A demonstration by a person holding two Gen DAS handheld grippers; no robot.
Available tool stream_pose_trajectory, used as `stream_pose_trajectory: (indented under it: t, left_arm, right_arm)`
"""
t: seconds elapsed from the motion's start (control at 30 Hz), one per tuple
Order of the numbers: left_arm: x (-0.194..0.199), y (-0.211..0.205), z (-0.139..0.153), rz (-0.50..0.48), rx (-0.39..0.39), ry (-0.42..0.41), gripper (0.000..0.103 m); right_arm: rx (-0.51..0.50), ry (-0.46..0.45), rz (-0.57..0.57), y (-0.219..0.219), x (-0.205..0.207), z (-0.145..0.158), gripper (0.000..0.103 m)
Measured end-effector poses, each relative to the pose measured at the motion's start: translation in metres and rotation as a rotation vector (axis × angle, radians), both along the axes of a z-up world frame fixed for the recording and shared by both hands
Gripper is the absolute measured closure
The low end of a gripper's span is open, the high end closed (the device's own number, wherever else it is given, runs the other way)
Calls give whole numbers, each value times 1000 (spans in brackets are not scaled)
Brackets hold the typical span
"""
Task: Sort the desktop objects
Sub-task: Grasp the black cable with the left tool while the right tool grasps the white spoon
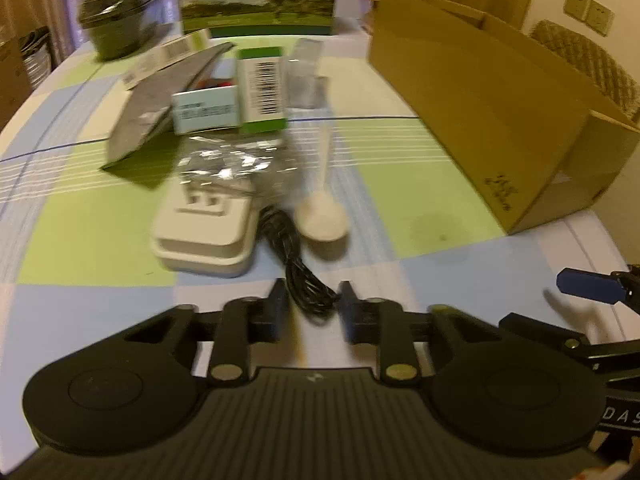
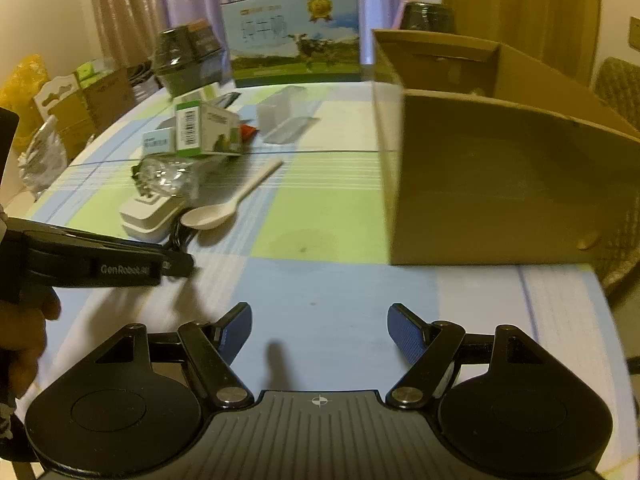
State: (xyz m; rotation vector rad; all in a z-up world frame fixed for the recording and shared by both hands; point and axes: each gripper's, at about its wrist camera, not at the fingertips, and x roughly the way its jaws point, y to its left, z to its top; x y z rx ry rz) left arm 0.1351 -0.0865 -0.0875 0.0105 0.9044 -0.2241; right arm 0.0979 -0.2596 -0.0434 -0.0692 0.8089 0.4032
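The left gripper (image 1: 312,304) is partly open around the black cable (image 1: 296,260), near the white charger (image 1: 204,236). The right gripper (image 2: 320,332) is wide open and empty. The cable could drag the charger or bump the spoon (image 1: 322,216). It runs from near to far.

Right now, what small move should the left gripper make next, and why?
Probably close. The left gripper is open with the black cable lying between its fingers, so shutting should catch it. The box stands open at the right.
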Motion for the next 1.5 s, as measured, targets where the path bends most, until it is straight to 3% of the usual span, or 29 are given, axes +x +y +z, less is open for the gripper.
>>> stream_pose_trajectory:
  t: [0.13, 0.4, 0.63, 0.77, 0.8, 0.83, 0.93, 1.27, 1.37, 1.5]
  left_arm:
    - [-3, 24, 0, 9, 27, -6, 95]
    - [-8, 53, 1, -5, 15, -27, 96]
    - [-15, 63, 1, 7, -19, -40, 96]
    - [-15, 63, 0, 0, -16, -49, 94]
    - [-15, 64, 0, -1, -16, -50, 94]
    - [-15, 64, 0, -1, -18, -51, 94]
    - [-15, 64, 0, -3, -20, -59, 87]
    - [-13, 52, -1, -52, 22, -69, 86]
    - [-20, 50, 1, -66, 19, -53, 93]
    - [-42, 43, 5, -97, 20, -32, 95]
  right_arm:
    - [22, -1, 51, 21, 3, -2, 30]
    - [100, -21, 90, 70, 31, 0, 32]
    - [92, 9, 89, 106, 67, -12, 51]
    - [67, 37, 71, 115, 76, -25, 56]
    - [70, 39, 68, 114, 77, -27, 58]
    - [68, 32, 65, 113, 76, -27, 69]
    - [54, 26, 72, 108, 71, -26, 74]
    - [-7, 31, 60, 59, 20, -15, 75]
    - [-30, 30, 64, 47, 4, -13, 75]
    - [-62, 11, 84, 40, -14, -15, 75]
